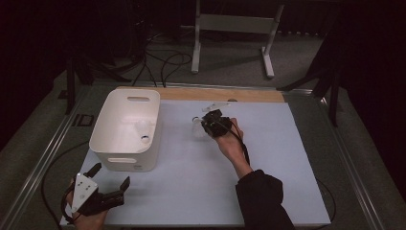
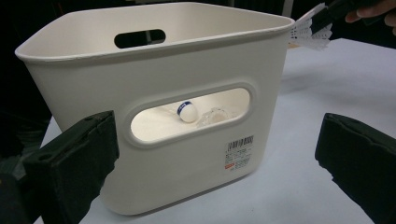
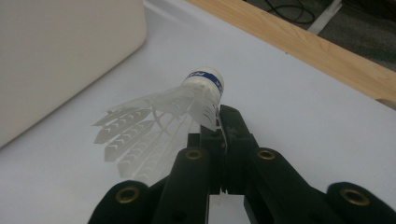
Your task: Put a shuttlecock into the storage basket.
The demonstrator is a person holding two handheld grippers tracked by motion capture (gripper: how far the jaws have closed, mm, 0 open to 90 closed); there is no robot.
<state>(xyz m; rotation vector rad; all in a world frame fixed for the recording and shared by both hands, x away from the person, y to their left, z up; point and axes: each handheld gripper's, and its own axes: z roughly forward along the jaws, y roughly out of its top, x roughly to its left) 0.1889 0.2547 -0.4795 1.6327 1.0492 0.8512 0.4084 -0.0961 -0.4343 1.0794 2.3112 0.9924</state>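
The right gripper is clenched on a white plastic shuttlecock, whose skirt edge is pinched between the two black jaws while its cork, ringed with a blue band, points away over the pale blue table. In the high view this gripper is seen near the middle of the table, to the right of the white bin and apart from it. The left gripper is held released, jaws wide apart, just in front of the bin's near wall. Through the handle slot of that wall a second shuttlecock is seen lying inside the bin.
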